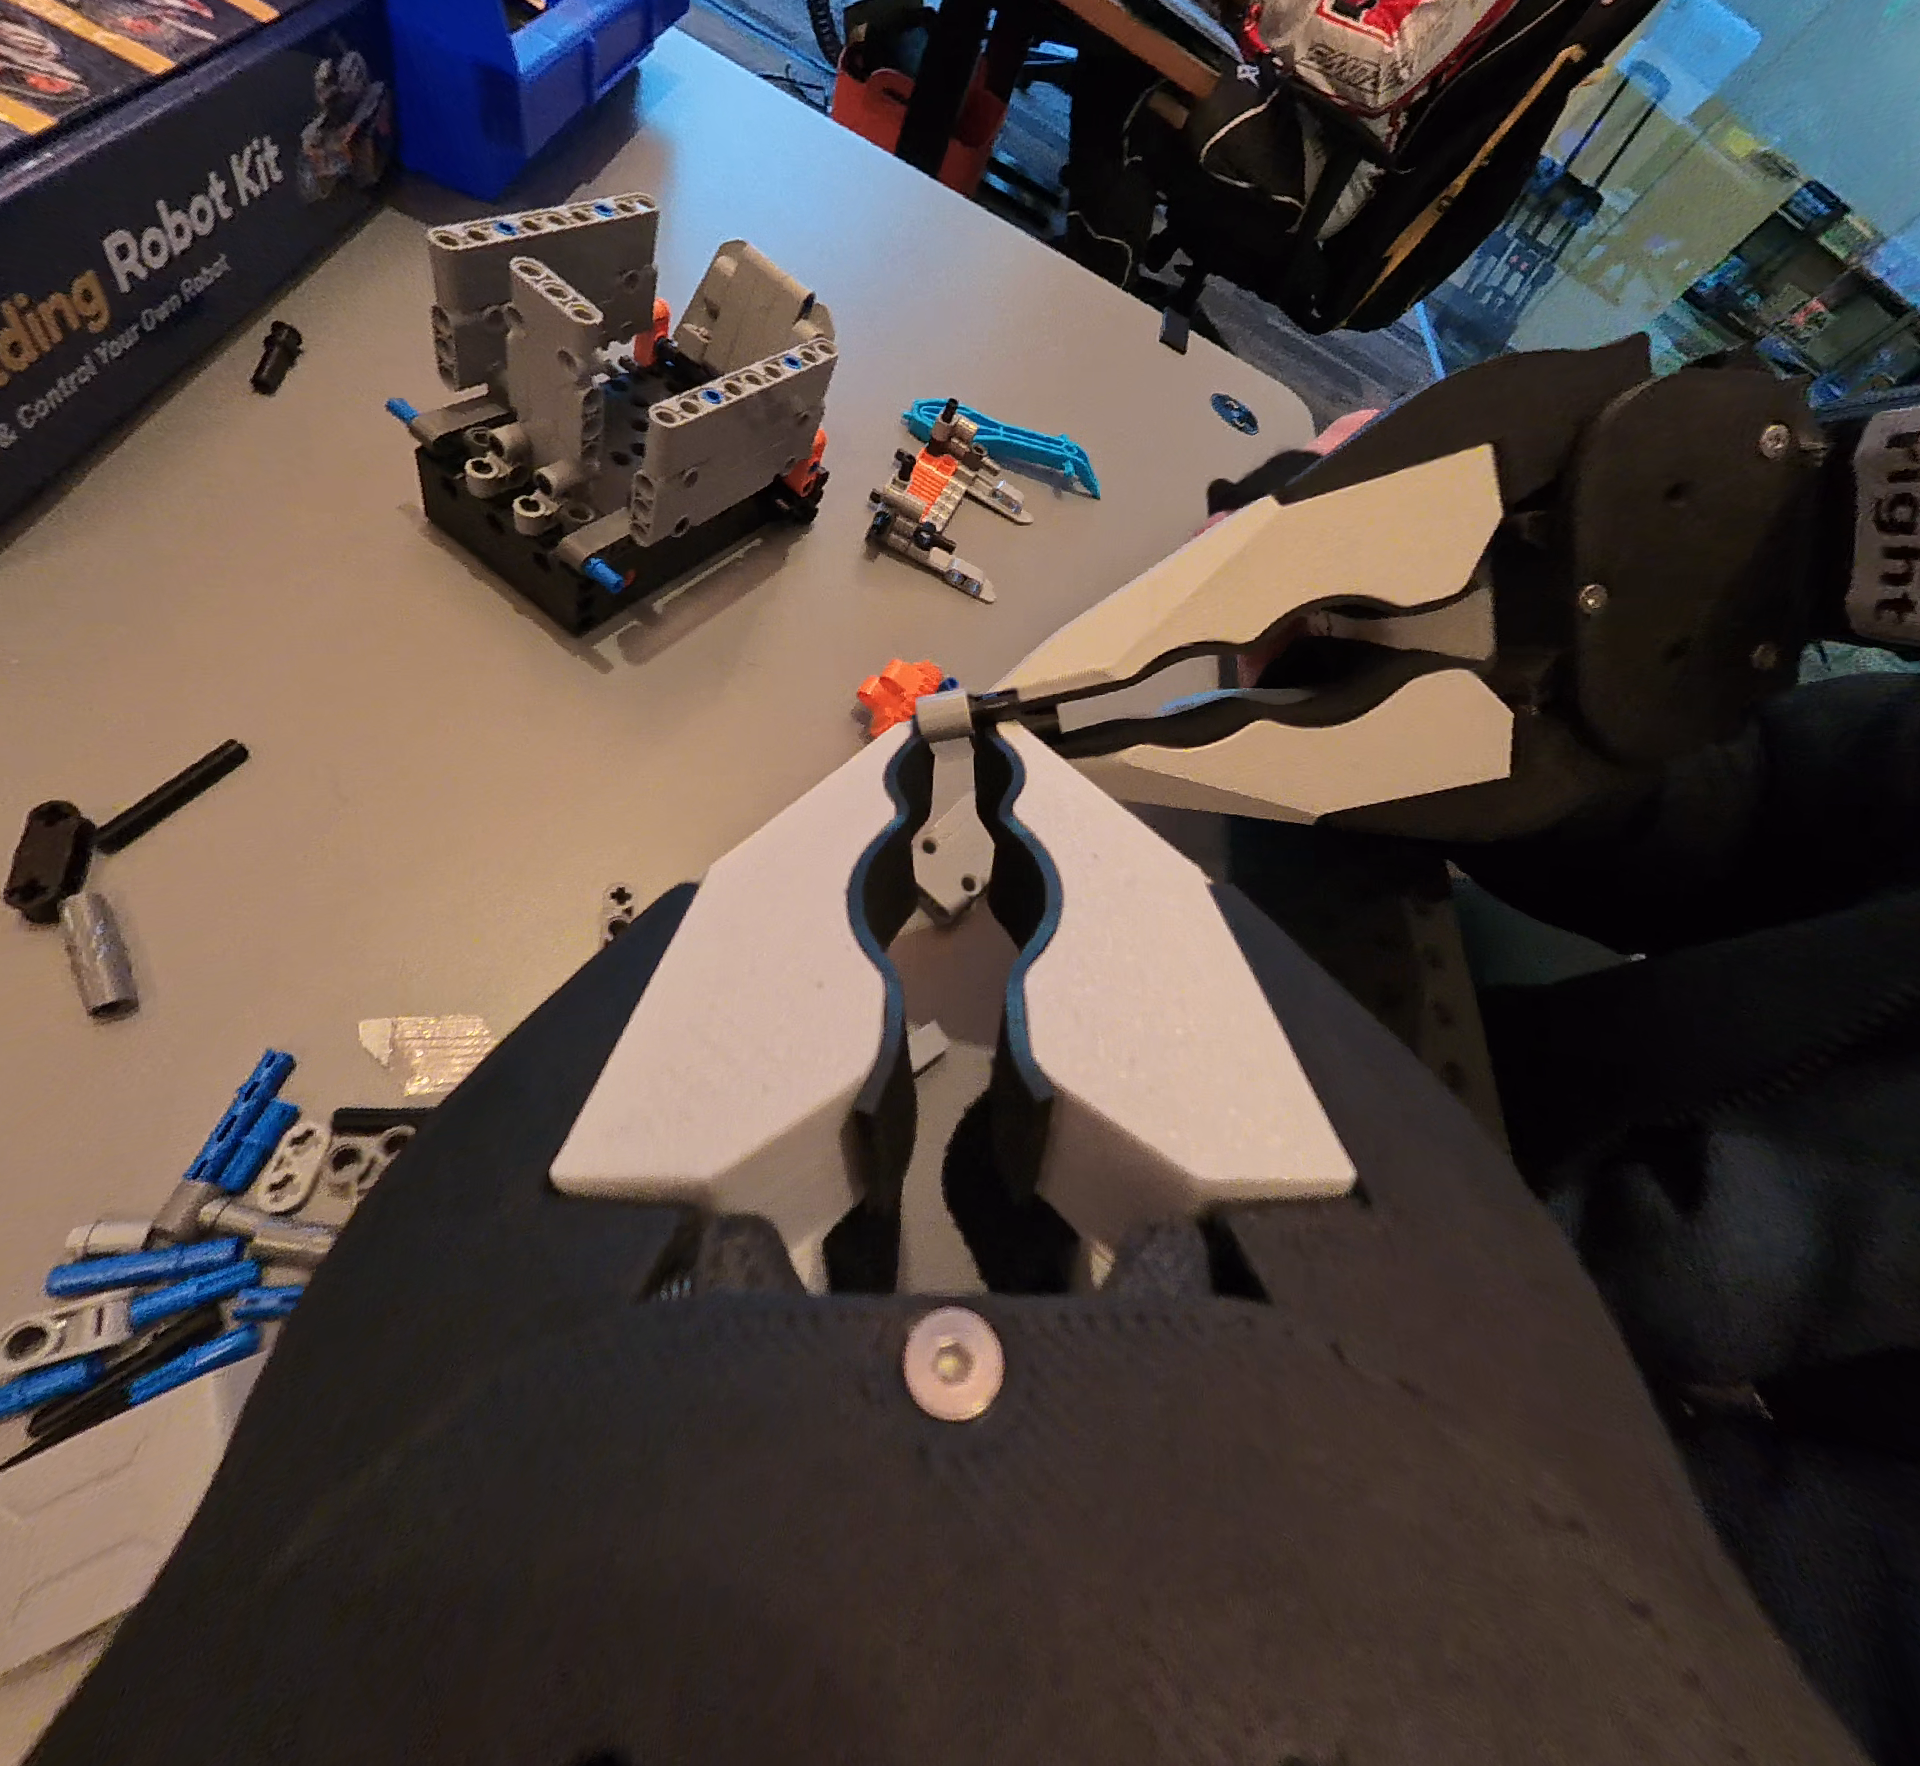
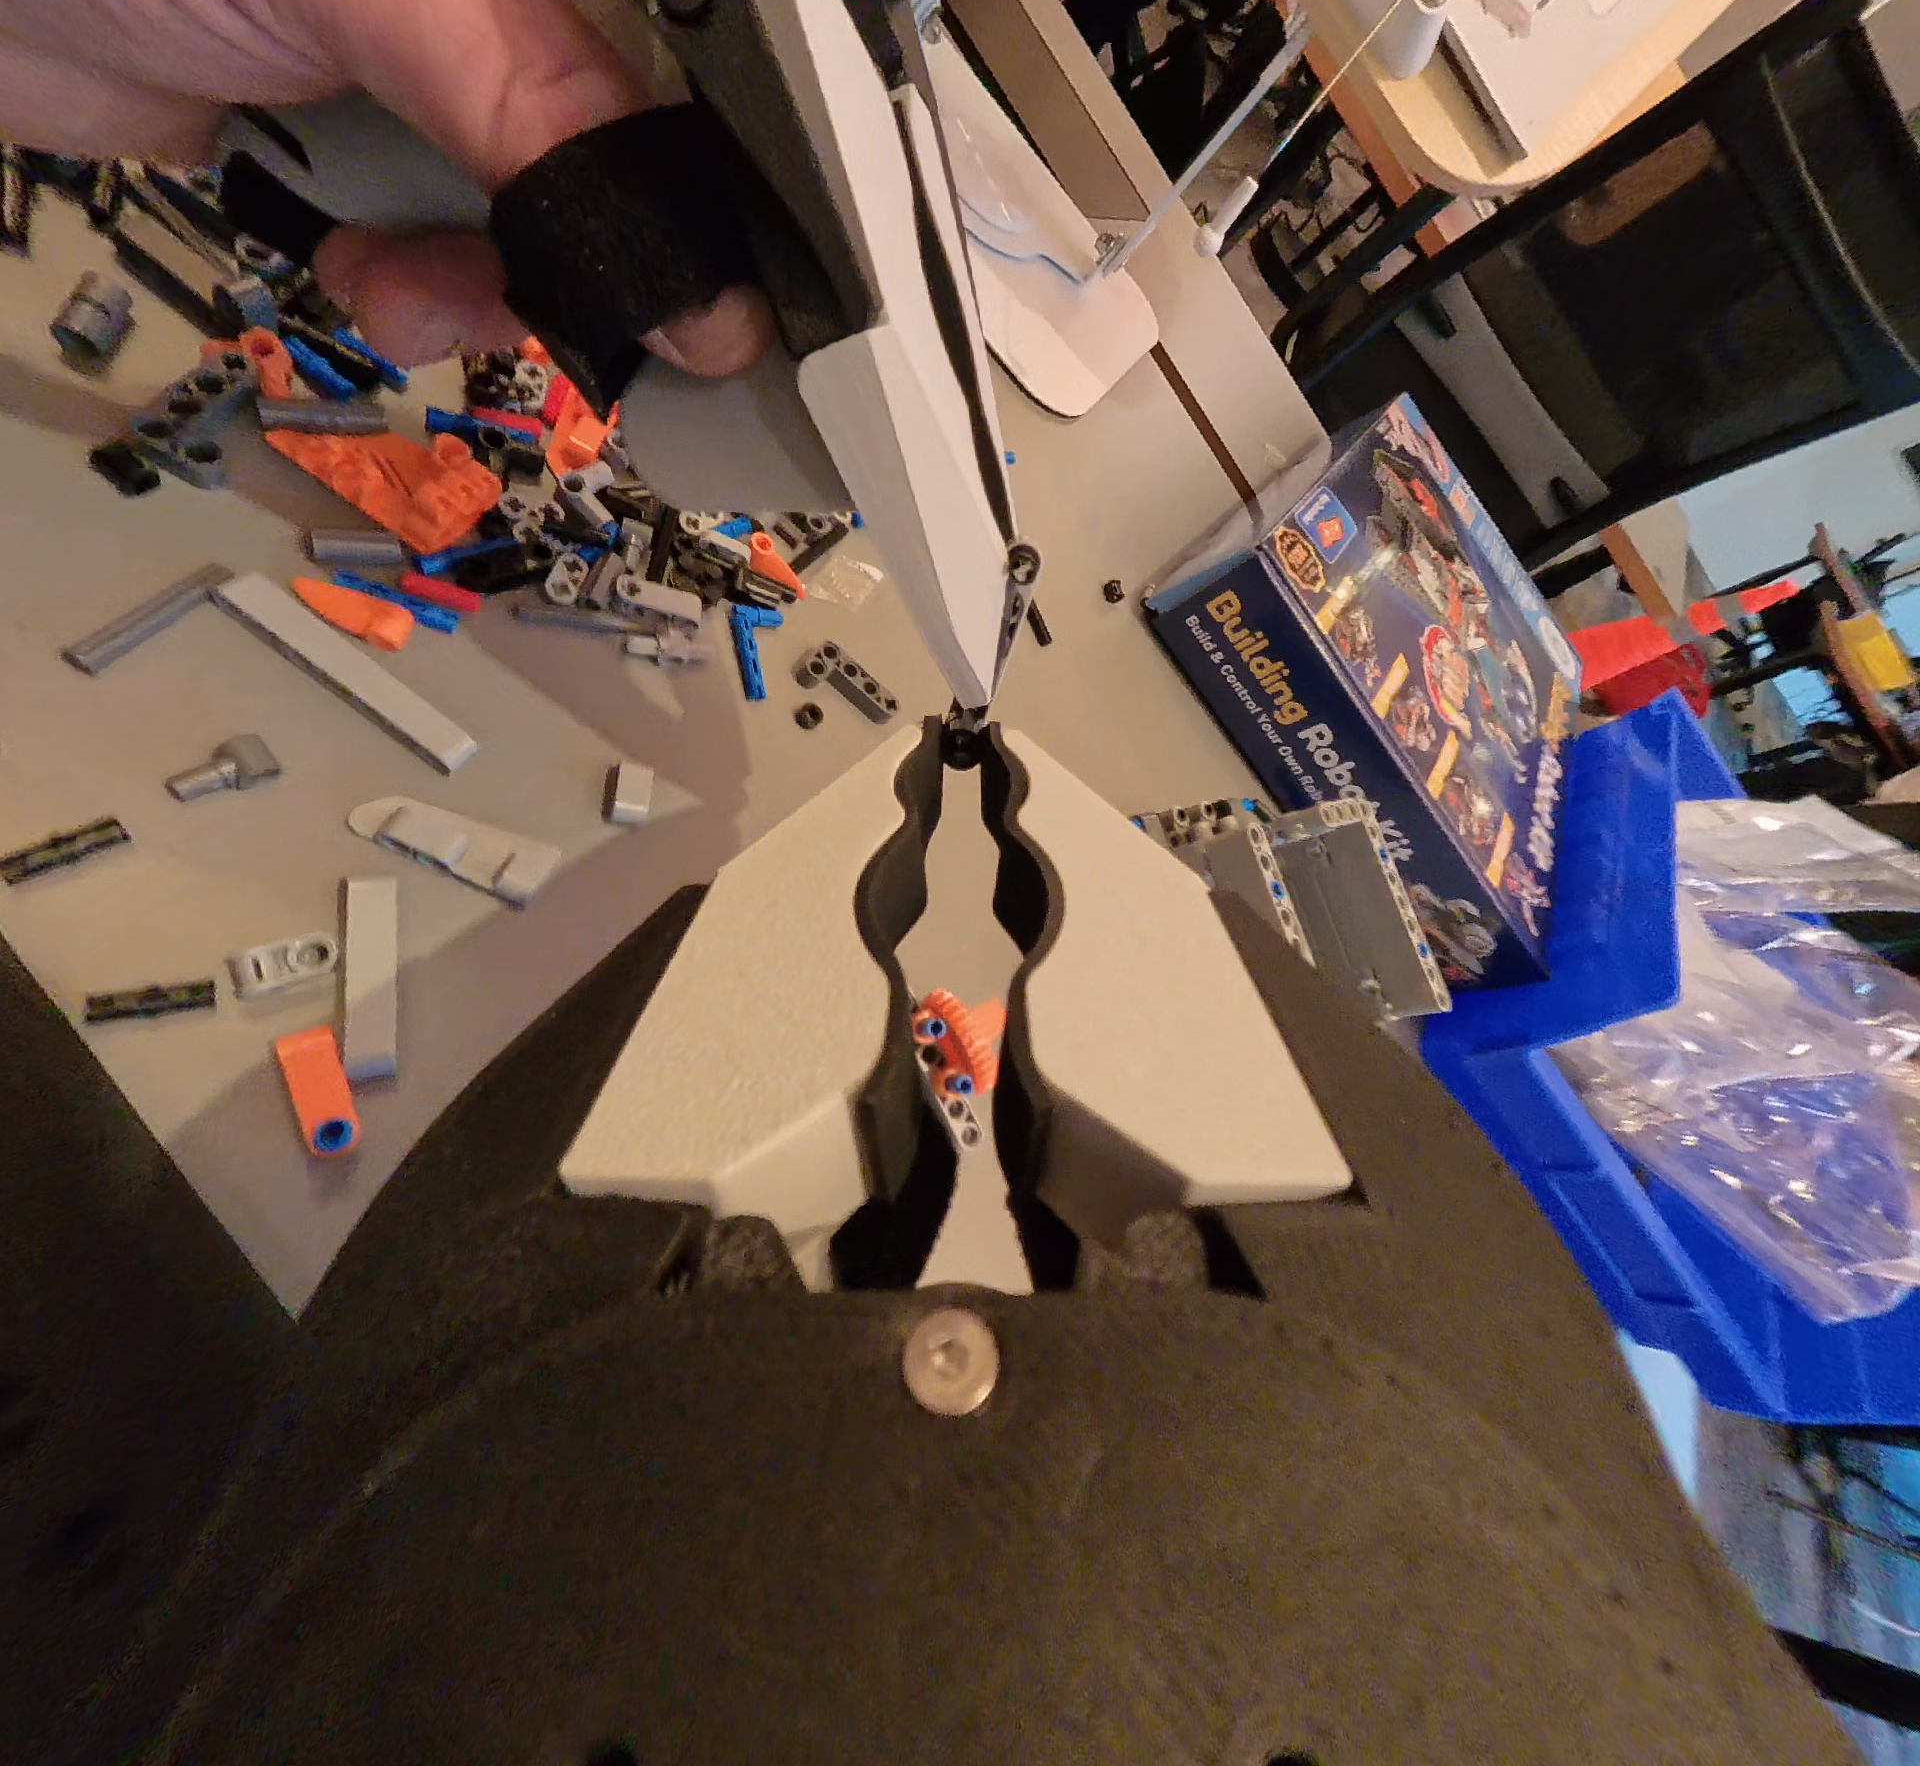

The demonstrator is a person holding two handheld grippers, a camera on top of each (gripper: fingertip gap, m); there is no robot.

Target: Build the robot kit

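My left gripper (image 1: 948, 750) is closed on a small grey connector piece (image 1: 948, 781), which stands upright between the fingertips with its ring end at the top. My right gripper (image 2: 964, 742) comes in from the right, pinched narrow on a thin black pin (image 1: 1013, 704). The pin's long axis points straight into that ring, tip touching it. Just beyond the tips, on the grey table (image 1: 779, 189), lies an orange gear piece (image 1: 896, 693); the half-built grey model (image 1: 623, 407) sits farther ahead, to the left.
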